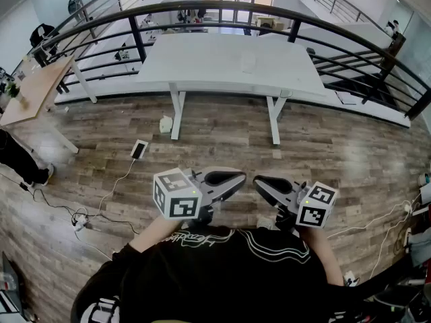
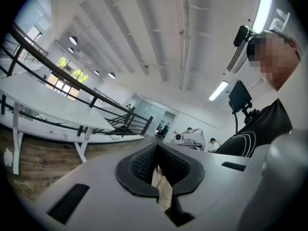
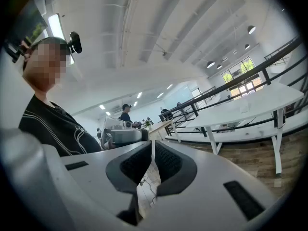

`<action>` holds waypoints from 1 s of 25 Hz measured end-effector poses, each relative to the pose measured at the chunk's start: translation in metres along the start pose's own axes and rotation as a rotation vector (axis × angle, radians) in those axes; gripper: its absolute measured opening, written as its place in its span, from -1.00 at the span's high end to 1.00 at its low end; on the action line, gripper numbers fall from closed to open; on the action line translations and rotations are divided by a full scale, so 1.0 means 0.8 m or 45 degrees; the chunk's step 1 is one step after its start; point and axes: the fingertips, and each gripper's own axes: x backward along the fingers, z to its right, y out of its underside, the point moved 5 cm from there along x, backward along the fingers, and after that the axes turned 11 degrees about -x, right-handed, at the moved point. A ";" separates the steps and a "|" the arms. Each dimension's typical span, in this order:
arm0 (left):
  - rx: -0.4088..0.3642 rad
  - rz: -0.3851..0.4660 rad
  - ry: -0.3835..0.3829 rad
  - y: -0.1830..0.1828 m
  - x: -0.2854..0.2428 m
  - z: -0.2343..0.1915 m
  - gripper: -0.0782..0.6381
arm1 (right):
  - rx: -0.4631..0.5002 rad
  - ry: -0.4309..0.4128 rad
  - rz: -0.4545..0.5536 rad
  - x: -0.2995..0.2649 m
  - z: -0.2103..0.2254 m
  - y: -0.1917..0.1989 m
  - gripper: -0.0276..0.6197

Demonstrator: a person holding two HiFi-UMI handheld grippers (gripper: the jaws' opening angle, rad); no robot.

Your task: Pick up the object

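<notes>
Head view: left gripper and right gripper are held near level at the chest. Their tips face each other, just apart, over the wood floor. The white table is ahead, well apart from both. The object, small and pale, sits on the table top, too small to identify.

Left gripper view: left gripper is clenched with nothing between the pads; table is off to the left.

Right gripper view: right gripper has its jaws together and empty. The table is at right, with the object on it.
</notes>
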 end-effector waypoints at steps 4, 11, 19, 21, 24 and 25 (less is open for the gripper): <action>-0.009 0.012 -0.006 -0.002 0.004 0.004 0.76 | 0.020 0.001 0.006 0.002 -0.005 -0.002 0.82; 0.022 0.017 -0.002 -0.005 0.003 -0.005 0.76 | -0.021 0.017 0.070 -0.001 0.007 -0.012 0.82; 0.030 -0.028 -0.016 0.003 -0.024 -0.029 0.76 | -0.051 -0.023 0.062 -0.001 0.049 -0.010 0.82; 0.037 -0.045 -0.031 0.006 -0.035 -0.042 0.76 | -0.068 -0.041 0.063 -0.003 0.068 -0.013 0.82; 0.050 -0.068 -0.054 0.007 -0.057 -0.074 0.76 | -0.094 -0.063 0.068 -0.008 0.107 -0.028 0.82; 0.056 -0.073 -0.061 0.004 -0.067 -0.090 0.76 | -0.101 -0.071 0.069 -0.011 0.124 -0.038 0.82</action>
